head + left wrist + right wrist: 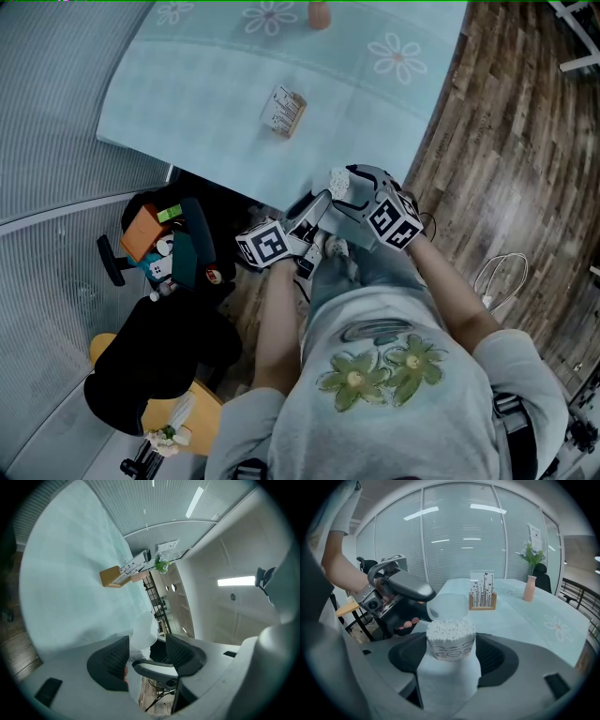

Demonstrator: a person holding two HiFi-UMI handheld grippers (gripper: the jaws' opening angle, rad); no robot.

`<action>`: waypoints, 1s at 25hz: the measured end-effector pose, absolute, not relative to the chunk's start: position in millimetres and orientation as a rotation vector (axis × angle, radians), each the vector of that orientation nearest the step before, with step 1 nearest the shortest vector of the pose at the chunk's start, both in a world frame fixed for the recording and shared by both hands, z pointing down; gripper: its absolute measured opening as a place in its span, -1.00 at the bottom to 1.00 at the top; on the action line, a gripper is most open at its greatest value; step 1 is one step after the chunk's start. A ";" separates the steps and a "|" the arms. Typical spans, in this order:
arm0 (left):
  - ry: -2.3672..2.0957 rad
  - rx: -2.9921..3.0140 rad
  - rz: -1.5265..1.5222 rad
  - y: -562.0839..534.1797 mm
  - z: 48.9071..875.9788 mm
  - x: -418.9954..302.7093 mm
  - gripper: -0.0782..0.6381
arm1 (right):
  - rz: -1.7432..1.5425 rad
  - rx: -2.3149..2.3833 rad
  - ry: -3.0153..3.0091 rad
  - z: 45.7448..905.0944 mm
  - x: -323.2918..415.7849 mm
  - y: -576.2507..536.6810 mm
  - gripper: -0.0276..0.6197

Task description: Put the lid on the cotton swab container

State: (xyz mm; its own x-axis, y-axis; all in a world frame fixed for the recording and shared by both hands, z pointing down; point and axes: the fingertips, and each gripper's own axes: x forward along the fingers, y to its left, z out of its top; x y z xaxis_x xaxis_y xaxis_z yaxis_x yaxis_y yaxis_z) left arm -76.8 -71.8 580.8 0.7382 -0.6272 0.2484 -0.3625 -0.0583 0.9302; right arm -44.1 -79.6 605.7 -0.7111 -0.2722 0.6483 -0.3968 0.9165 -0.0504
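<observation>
Right gripper is clamped on the cotton swab container, its top uncovered. Left gripper pinches the lid, tilted, just behind the container's rim. I judge capping is under way; next I must level the lid, centre it and press it down.

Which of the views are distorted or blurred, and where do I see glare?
Both gripper views: fisheye, dark corners. Left gripper view: the lid is blurred. Right gripper view: window frames bow, light strips glare on glass, cotton swab container sharp. Head view: fairly sharp.
</observation>
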 end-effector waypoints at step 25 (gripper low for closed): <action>-0.791 1.717 -0.221 -72.0 570.4 -73.8 -0.11 | 0.263 0.468 -2.393 608.6 -42.6 -78.9 0.12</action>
